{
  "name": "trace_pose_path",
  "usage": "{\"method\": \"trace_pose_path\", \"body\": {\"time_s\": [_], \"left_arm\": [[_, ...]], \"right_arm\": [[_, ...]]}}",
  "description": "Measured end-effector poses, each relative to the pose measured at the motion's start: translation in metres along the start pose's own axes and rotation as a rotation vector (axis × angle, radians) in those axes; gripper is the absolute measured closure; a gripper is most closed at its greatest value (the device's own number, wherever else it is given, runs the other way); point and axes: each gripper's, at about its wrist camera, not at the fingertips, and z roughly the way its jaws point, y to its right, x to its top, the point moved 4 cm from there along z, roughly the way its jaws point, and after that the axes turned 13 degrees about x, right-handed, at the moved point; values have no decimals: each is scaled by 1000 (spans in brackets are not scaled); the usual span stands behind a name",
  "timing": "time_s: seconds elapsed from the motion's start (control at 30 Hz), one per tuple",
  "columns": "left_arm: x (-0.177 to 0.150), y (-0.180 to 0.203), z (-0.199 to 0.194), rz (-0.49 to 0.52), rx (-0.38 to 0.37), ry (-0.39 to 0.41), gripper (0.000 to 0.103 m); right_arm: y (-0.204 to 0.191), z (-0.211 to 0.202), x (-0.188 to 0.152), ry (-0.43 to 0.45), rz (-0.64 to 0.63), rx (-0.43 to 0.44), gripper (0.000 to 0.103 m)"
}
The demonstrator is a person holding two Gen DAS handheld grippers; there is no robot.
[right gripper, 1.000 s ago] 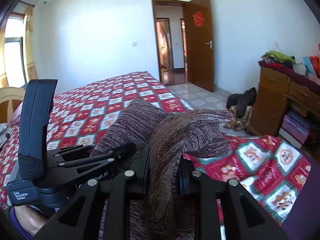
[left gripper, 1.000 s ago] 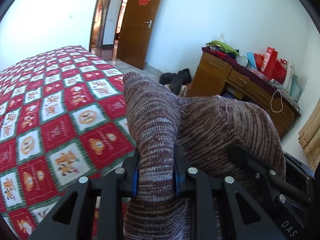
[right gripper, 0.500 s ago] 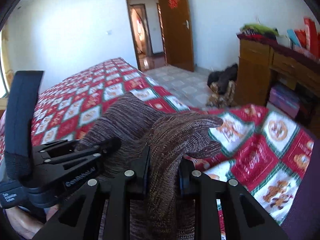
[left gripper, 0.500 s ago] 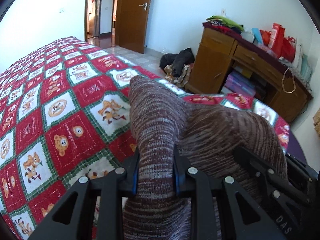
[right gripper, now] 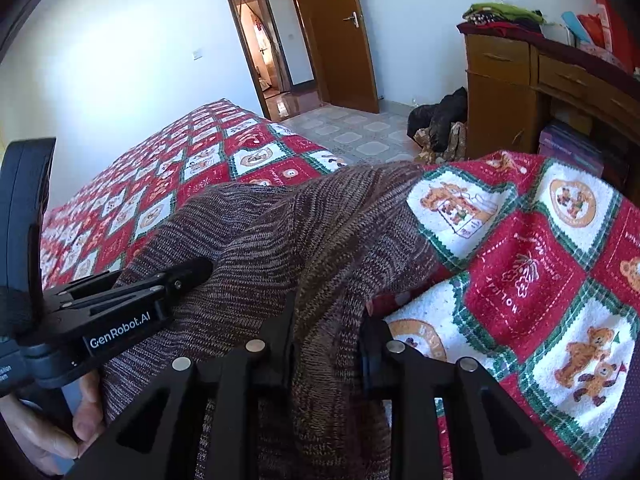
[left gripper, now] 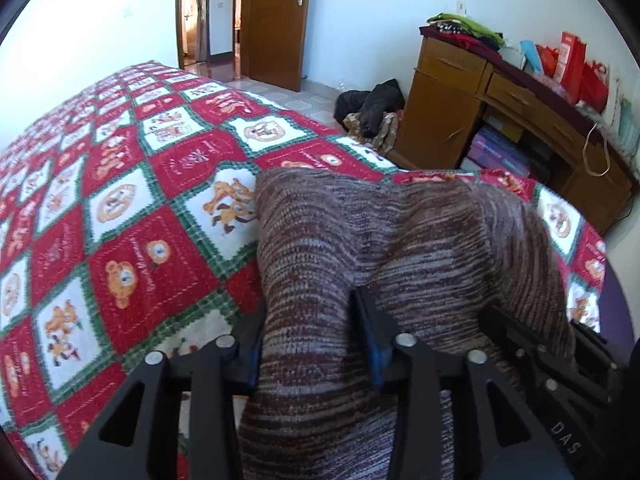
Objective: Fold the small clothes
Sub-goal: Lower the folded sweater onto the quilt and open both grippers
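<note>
Garment: the brown-and-grey knit garment (left gripper: 400,240) hangs between my two grippers, over the near end of the bed (left gripper: 132,208). Its far edge lies on or just above the patterned blanket (right gripper: 520,264); I cannot tell which.

Left gripper (left gripper: 308,344): my jaws are clamped on a thick bunch of the knit, which fills the gap between them and runs on below the view.

Right gripper (right gripper: 326,332): my jaws are clamped on a second bunch of the same knit, just beside the left gripper, whose body (right gripper: 120,312) shows at my left with the hand (right gripper: 60,420) that holds it.

Risk, uneven grip: both bunches are gathered, not flat. I judge that the layers may slide at different rates when lowered, which would skew the fold line.

Risk, sag: the knit between the grippers is slack and rounded. If I set it down without spreading my hands apart, the middle may land first and crease.

Risk, blanket drag: the loose blanket lies under the cloth. A sideways pull along it may ruck both.

Risk, bed edge: the bed's corner is close on the right. Cloth laid too far that way may slip toward the floor (right gripper: 360,128).

Risk, snag: open knit may catch on the jaws at release and pull the fold open.
</note>
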Motion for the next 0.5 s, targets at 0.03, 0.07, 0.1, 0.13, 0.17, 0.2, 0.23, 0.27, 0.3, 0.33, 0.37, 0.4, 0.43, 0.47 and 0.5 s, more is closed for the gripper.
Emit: {"method": "trace_pose_path", "body": {"time_s": [0.03,0.07,0.1,0.13,0.17,0.2,0.23,0.27,0.3,0.33,0.37,0.4,0.43,0.47,0.5], "left_arm": [[-1,0,-2,9,13,3,56],[-3,0,-4,22,29,9,55],[-6,0,-7,36,43,17,55],[-10,0,-10,48,55,26,55],[-14,-1,-14,57,63,34,55],[-16,-3,-18,57,66,40,55],[-18,-5,-21,55,65,44,55],[-21,-7,-24,56,62,49,55],[-23,-8,-27,60,63,53,54],[-26,-10,-32,64,69,63,52],[-26,-12,-34,66,71,69,50],[-27,-14,-38,66,72,77,49],[-29,-16,-41,66,72,84,48],[-30,-17,-44,67,71,92,47],[-32,-18,-47,68,72,99,46]], "right_arm": [[0,0,-1,-2,8,3,78],[1,-2,-3,-8,22,5,78],[0,-1,-3,-13,32,7,77],[1,-3,-4,-19,42,8,77],[2,-5,-6,-24,51,6,77],[2,-8,-8,-24,59,5,76],[1,-11,-10,-26,66,0,74],[0,-16,-13,-26,71,-11,74],[-1,-21,-15,-24,74,-21,73],[-3,-27,-18,-20,76,-35,72],[-7,-37,-21,-3,77,-63,72],[-10,-44,-23,19,75,-85,72],[-16,-53,-26,47,64,-109,72],[-24,-63,-29,77,38,-128,72],[-33,-69,-32,91,9,-140,72]]}}
